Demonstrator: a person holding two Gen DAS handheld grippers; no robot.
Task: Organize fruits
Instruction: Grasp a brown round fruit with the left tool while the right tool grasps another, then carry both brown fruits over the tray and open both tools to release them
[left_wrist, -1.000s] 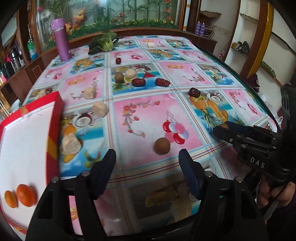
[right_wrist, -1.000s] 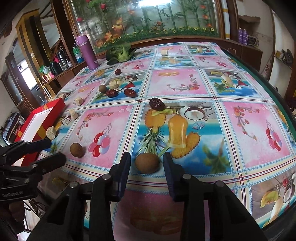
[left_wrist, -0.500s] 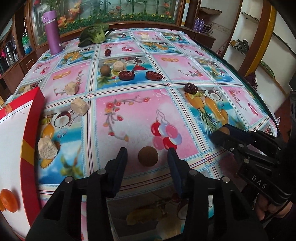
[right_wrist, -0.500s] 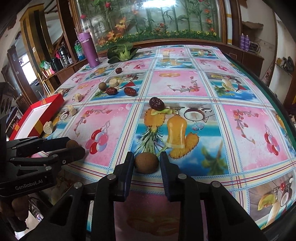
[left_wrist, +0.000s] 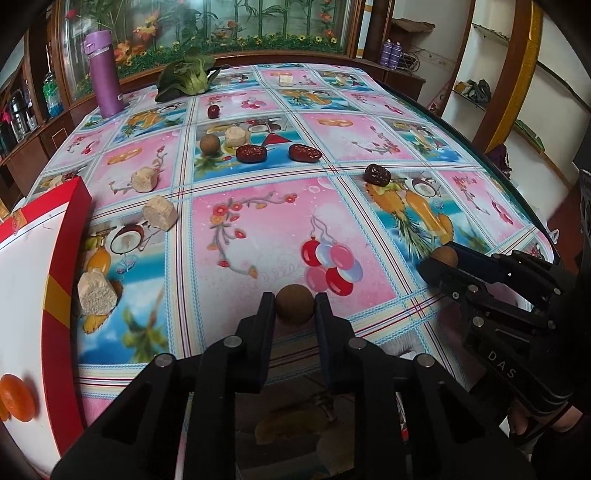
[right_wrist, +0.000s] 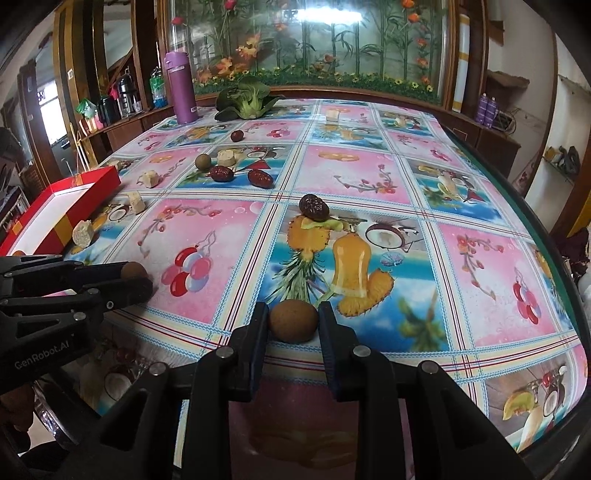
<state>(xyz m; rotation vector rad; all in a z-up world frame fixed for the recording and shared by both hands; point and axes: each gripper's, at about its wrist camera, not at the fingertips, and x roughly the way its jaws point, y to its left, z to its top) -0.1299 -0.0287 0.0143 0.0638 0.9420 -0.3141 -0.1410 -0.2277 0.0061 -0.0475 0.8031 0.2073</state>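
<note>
On the table (left_wrist: 258, 229), each gripper clamps a longan; red box (left_wrist: 55, 280) holds oranges (left_wrist: 16, 402).

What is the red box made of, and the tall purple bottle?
The red box looks like cardboard: thin, straight walls, plain white inside, glossy red outside with a gold stripe. The purple bottle has a smooth matte body; metal or plastic, I cannot tell.

My right claw's fingers (left_wrist: 436, 271) cover most of the brown fruit (left_wrist: 445, 256) they pinch. The red box (left_wrist: 62, 295) runs off the frame's left edge, and an orange fruit (left_wrist: 16, 397) inside it is blurred.
</note>
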